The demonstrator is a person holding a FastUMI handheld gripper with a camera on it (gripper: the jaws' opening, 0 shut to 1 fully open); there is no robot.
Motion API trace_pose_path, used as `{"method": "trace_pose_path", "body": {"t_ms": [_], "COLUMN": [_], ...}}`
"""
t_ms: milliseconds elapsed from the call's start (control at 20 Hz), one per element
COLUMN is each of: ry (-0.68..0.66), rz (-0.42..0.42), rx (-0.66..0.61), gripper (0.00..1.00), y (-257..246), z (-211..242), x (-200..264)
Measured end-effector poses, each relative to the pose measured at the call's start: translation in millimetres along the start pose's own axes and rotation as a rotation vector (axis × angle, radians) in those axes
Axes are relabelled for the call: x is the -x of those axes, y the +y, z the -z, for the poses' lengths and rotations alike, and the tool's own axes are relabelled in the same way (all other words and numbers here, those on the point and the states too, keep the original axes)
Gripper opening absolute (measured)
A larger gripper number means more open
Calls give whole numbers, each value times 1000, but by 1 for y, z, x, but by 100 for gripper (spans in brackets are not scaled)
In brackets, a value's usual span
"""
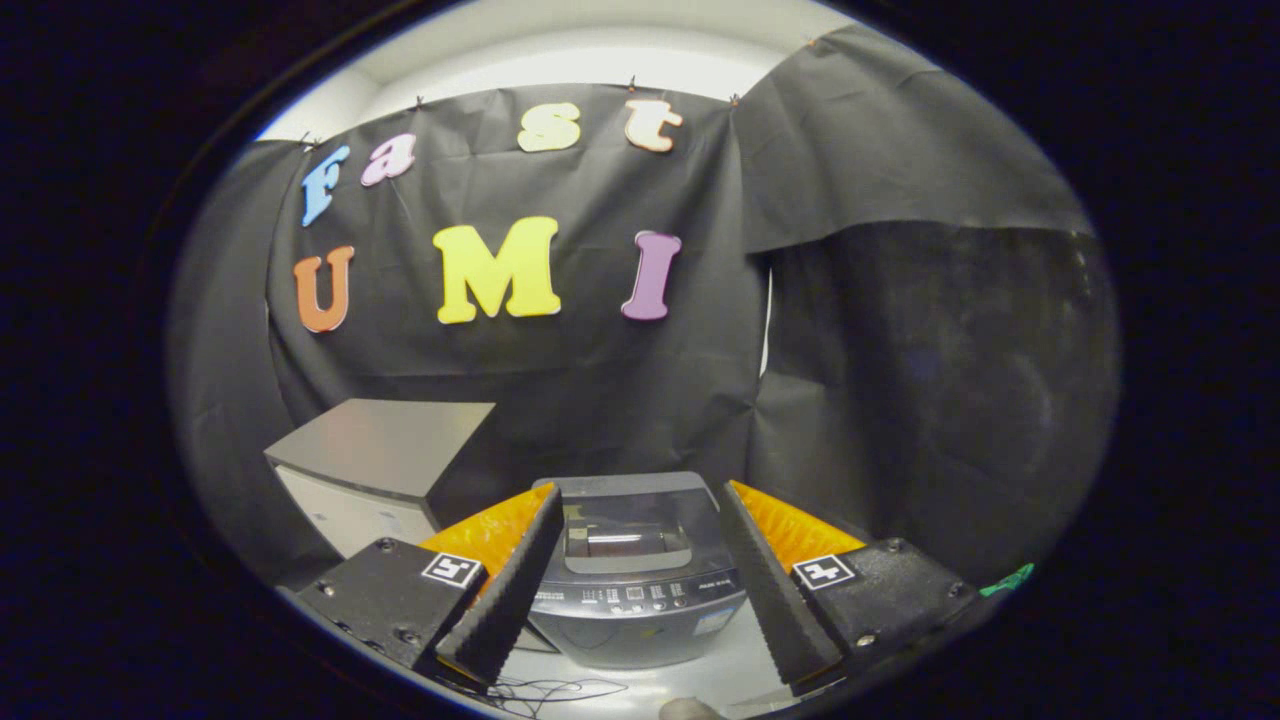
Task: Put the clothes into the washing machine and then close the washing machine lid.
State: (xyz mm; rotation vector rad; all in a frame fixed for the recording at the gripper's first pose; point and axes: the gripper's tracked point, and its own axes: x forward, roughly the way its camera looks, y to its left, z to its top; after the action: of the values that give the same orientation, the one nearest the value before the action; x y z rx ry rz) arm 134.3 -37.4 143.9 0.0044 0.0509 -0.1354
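One washing machine sits on the pale floor straight ahead of me, framed in the gap between my tongs and lying just beyond their tips. It is a dark grey top-loader. Its lid lies flat and looks shut, with a glossy window that catches a streak of light. Along the front edge runs a control strip of small buttons and a little display; there is writing there and a sticker at the right end, but all of it is too small for me to read.

My tongs stand wide apart with nothing between them but open air, the ribbed black pads facing each other and orange panels behind them. Each finger carries a small square black-and-white marker on its block.

To the left of the machine, near it, stands a grey box-shaped cabinet with a flat top and pale front. Thin dark cables trail on the floor just in front of the machine, below my left finger. A scrap of something green shows past my right finger, close to the black cloth; I cannot tell what it is. Black cloth hangs behind and to the right of everything.
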Motion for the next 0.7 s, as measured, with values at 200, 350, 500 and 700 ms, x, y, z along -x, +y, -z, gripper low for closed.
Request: {"method": "trace_pose_path", "body": {"t_ms": [200, 350, 500, 700], "ry": [-49, -66, -53, -32], "rz": [-37, -56, -82, -67], "rx": [34, 31, 16, 26], "gripper": [98, 98, 99, 99], "y": [2, -1, -1, -6], "z": [12, 27, 53, 80], "x": [63, 100, 135, 167]}}
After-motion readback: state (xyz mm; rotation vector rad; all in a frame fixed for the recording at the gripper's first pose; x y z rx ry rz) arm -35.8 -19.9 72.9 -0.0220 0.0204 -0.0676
